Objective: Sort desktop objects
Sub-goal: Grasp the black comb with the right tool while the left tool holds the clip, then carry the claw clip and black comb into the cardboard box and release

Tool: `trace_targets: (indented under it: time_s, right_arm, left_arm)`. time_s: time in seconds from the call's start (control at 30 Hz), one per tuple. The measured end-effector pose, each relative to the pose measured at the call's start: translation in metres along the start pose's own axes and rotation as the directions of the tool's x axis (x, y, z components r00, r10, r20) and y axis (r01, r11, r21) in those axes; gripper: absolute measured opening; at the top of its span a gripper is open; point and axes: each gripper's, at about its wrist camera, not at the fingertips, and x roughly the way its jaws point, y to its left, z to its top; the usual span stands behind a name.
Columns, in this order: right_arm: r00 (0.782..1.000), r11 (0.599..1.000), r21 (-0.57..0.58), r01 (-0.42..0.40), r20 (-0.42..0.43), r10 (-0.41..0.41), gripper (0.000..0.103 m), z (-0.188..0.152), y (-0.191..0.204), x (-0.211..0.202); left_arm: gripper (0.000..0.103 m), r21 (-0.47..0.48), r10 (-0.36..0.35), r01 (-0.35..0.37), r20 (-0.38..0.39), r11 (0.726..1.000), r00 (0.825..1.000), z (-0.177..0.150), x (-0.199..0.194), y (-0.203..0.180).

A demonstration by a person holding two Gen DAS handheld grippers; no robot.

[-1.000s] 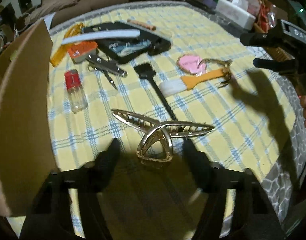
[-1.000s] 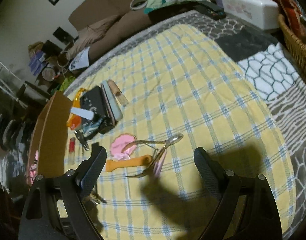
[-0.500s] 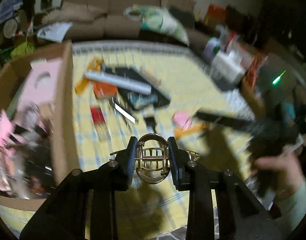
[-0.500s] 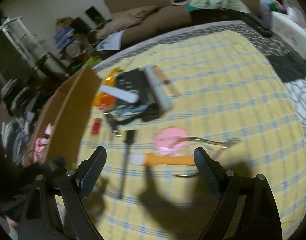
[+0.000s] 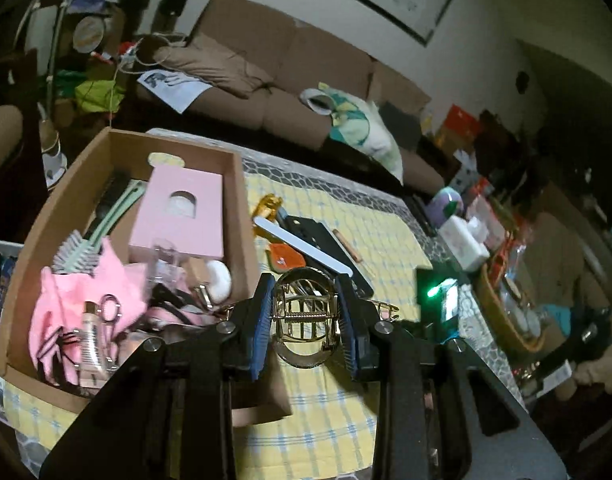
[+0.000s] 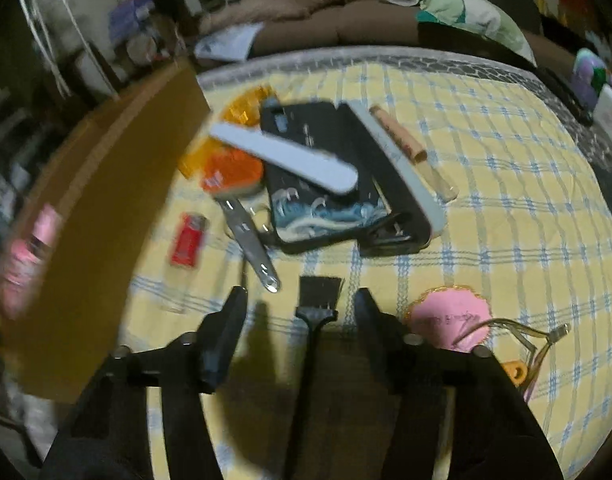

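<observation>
My left gripper (image 5: 306,322) is shut on a gold claw hair clip (image 5: 306,316) and holds it in the air beside the right wall of a cardboard box (image 5: 235,216). The box holds a pink carton, a pink cloth, a brush and other small items. My right gripper (image 6: 299,340) is open, low over the yellow checked cloth (image 6: 486,208). A black brush (image 6: 318,300) lies between its fingers, untouched as far as I can see.
On the cloth lie a black case (image 6: 330,184) with a white nail file (image 6: 285,156) on it, an orange item (image 6: 231,170), a red lighter (image 6: 187,240), metal clippers (image 6: 251,244), a pink shell mirror (image 6: 450,318) and an eyelash curler (image 6: 538,340). The box wall (image 6: 101,216) stands left.
My left gripper closed on the gold hair clip, lifted it off the cloth and carried it left toward the box. My right gripper moved left and down over the black brush.
</observation>
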Motion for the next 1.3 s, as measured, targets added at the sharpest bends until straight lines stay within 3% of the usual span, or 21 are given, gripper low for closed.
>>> trace_targets:
  time_s: [0.13,0.23,0.37,0.6,0.8,1.03,1.13,1.2,1.3]
  right_arm:
    - [0.997,0.994,-0.07,0.079,0.004,-0.079,0.044,-0.004,0.008,0.012]
    - [0.997,0.994,-0.078,0.079,0.013,-0.078,0.023,-0.005,0.004,0.011]
    - [1.0,0.999,-0.025,0.023,0.014,-0.022,0.023,-0.003,-0.006,0.001]
    - [0.992,0.997,-0.001,-0.072,0.106,0.072,0.023,0.013,0.006,-0.056]
    - [0.965,0.98,-0.057,-0.189,0.174,0.196,0.023,0.026,0.045,-0.105]
    - [0.93,0.941,-0.121,-0.316,0.153,0.333,0.023,0.029,0.101,-0.126]
    - [0.915,0.921,-0.146,-0.361,0.134,0.38,0.023,0.031,0.123,-0.13]
    - [0.907,0.91,-0.163,-0.382,0.122,0.402,0.023,0.032,0.137,-0.13]
    - [0.902,0.899,-0.19,-0.396,0.105,0.419,0.023,0.033,0.16,-0.127]
  left_arm:
    - [0.028,-0.031,0.013,-0.012,0.007,0.999,1.0,0.008,-0.003,0.02]
    - [0.028,-0.058,0.025,-0.024,0.019,0.998,1.0,0.011,-0.009,0.036]
    - [0.028,-0.094,0.053,-0.049,0.037,0.994,0.998,0.017,-0.02,0.061]
    - [0.028,-0.133,0.102,-0.1,0.01,0.986,0.995,0.018,-0.041,0.111]
    - [0.028,-0.144,0.152,-0.164,-0.089,0.976,0.984,0.002,-0.033,0.143]
    - [0.028,-0.081,0.249,-0.262,-0.146,0.962,0.958,-0.011,-0.004,0.143]
    - [0.031,-0.039,0.29,-0.305,-0.213,0.952,0.933,-0.02,0.012,0.142]
    - [0.039,-0.025,0.308,-0.32,-0.214,0.947,0.927,-0.02,0.01,0.14]
    - [0.062,-0.106,0.257,-0.277,-0.167,0.955,0.952,-0.012,-0.013,0.143]
